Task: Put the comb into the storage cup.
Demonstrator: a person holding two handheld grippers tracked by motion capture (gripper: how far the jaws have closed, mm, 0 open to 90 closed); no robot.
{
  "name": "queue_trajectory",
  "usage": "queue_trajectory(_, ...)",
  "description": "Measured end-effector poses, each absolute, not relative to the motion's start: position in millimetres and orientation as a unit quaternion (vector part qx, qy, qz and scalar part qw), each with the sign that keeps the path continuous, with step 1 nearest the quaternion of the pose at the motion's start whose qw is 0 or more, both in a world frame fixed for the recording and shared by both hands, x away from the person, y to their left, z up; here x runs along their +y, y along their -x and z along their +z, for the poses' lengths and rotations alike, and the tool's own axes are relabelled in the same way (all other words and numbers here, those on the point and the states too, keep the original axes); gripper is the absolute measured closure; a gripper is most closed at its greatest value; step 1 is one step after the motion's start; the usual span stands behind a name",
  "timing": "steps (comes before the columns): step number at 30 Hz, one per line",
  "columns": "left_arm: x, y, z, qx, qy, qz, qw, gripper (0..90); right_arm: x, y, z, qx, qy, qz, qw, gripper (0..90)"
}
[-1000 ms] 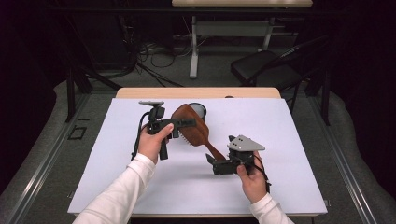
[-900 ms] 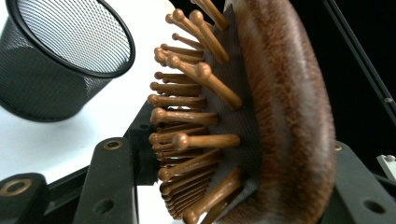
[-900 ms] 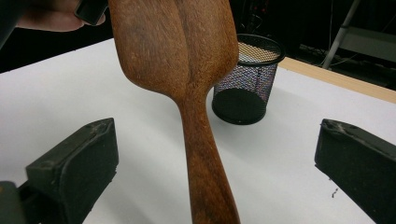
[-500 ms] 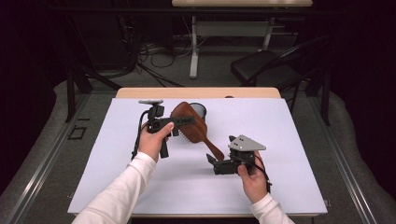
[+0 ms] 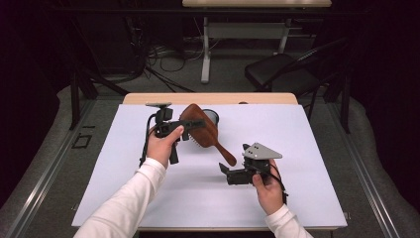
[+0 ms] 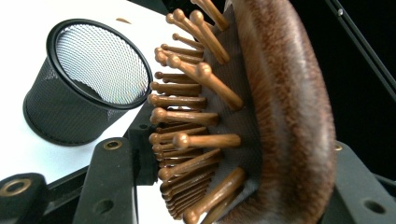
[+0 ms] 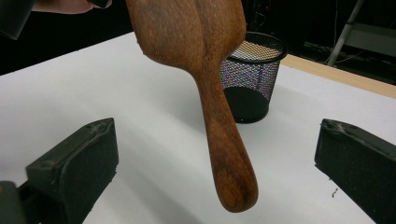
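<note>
1. Hairbrush (image 5: pixel 200 130) of dark brown wood hangs in the air above the white table (image 5: pixel 124 188), clamped by its oval head in the left gripper (image 5: pixel 194 124).
2. Seen from the left gripper view, the two black jaws press on the head from both sides: one against the smooth wooden back, the other among the wooden bristle pins (image 6: pixel 187 116), which stick out toward the cup.
3. In the high view the brush slants from the gripper down and toward the person's right, its handle end pointing at the right gripper (image 5: pixel 224 171).
4. The right gripper stands with its jaws wide apart and nothing pressed between them; the person's right hand (image 5: pixel 267 191) holds it low, close above the table.
5. In the right gripper view the brush handle (image 7: pixel 229 158) hangs down into the gap between the two jaws, apart from both pads and clear of the table surface.
6. A black mesh cup (image 5: pixel 210 117) stands upright on the table just behind the brush head, its mouth open to the top.
7. In the right gripper view the cup (image 7: pixel 250 79) shows partly behind the neck of the brush; whether the two touch I cannot tell.
8. The person's left hand (image 5: pixel 161 146), in a white sleeve, grasps the left gripper's grip from below.
</note>
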State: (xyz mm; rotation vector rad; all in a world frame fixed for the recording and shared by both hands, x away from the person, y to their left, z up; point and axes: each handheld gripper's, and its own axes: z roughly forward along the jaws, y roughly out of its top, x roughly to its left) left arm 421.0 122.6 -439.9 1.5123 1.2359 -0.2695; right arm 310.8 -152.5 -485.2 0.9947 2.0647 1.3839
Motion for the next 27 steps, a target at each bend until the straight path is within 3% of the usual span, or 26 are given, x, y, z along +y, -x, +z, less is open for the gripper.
queue_trajectory(27, 125, -442, -424, 0.548, -0.622, -0.096, 0.551, 47.1, -159, -313, -484, 0.744, -0.370, 0.507, 0.230, 0.0)
